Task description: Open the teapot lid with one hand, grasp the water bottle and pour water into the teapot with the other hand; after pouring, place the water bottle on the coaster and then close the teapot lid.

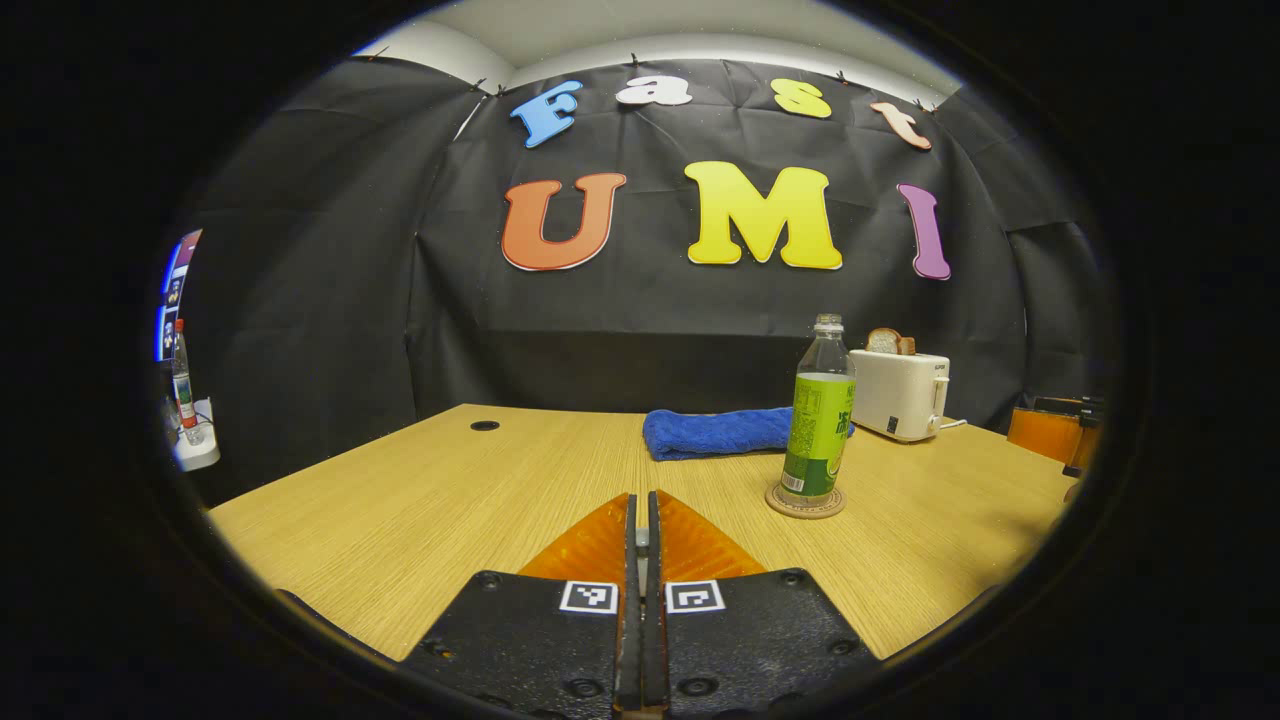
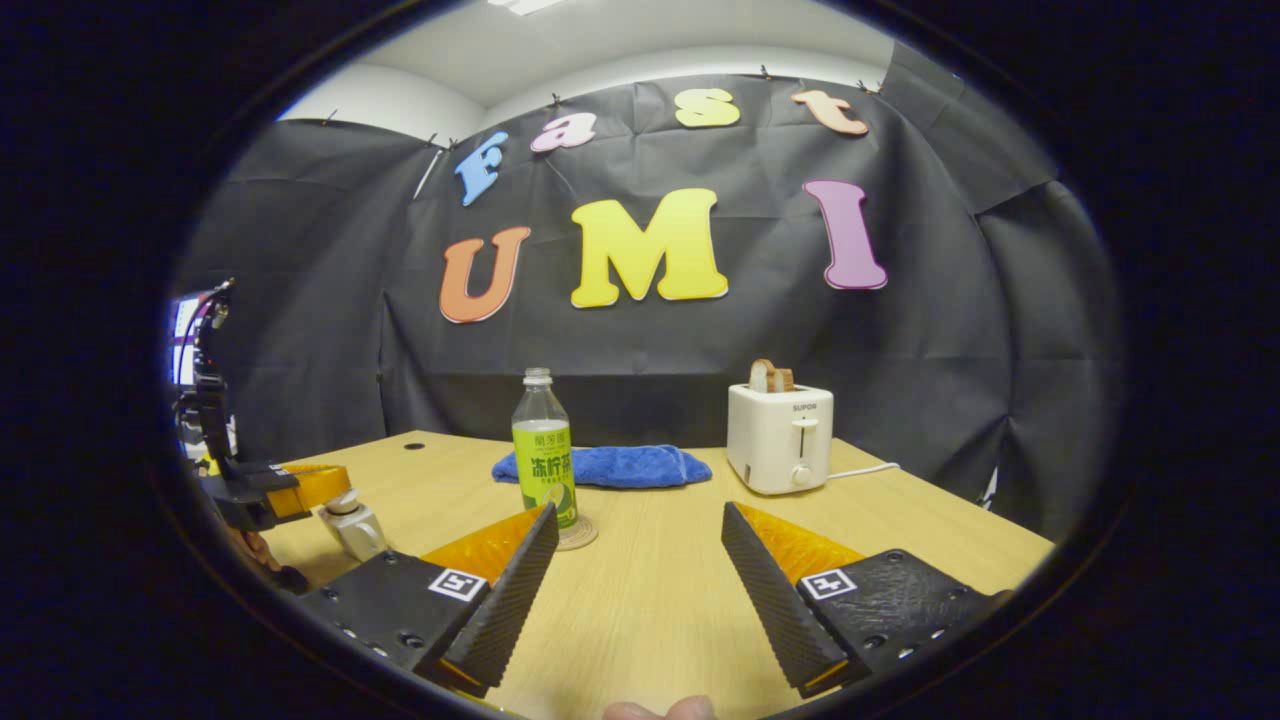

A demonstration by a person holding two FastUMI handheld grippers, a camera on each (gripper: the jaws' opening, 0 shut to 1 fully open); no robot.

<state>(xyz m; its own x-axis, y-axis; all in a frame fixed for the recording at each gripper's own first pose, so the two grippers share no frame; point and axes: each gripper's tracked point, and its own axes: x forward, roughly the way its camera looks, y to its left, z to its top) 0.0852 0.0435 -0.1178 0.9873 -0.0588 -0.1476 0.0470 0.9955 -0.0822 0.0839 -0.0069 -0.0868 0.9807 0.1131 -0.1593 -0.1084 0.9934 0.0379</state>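
on the coaster: the water bottle stands upright on the round coaster, cap off as far as we can tell. we judge it is either waiting to be picked up or already set back after pouring.
beside the bottle: a folded blue towel lies just behind it, and a white toaster with bread in its slot stands further right. neither belongs to the job.
teapot: in the right gripper view a small pale thing sits on the tabletop at the far left, close to the other gripper. we cannot tell whether it is the teapot or its lid.
left gripper: jaws clenched together with nothing between them, held low over bare tabletop, bottle ahead and to its right.
right gripper: jaws spread wide and empty, aimed a little right of the bottle. we read that opening as suited to taking or just leaving the bottle.
left gripper view adds: the coaster's full rim under the bottle.
right gripper view adds: the pale thing, and the left gripper seen from outside.
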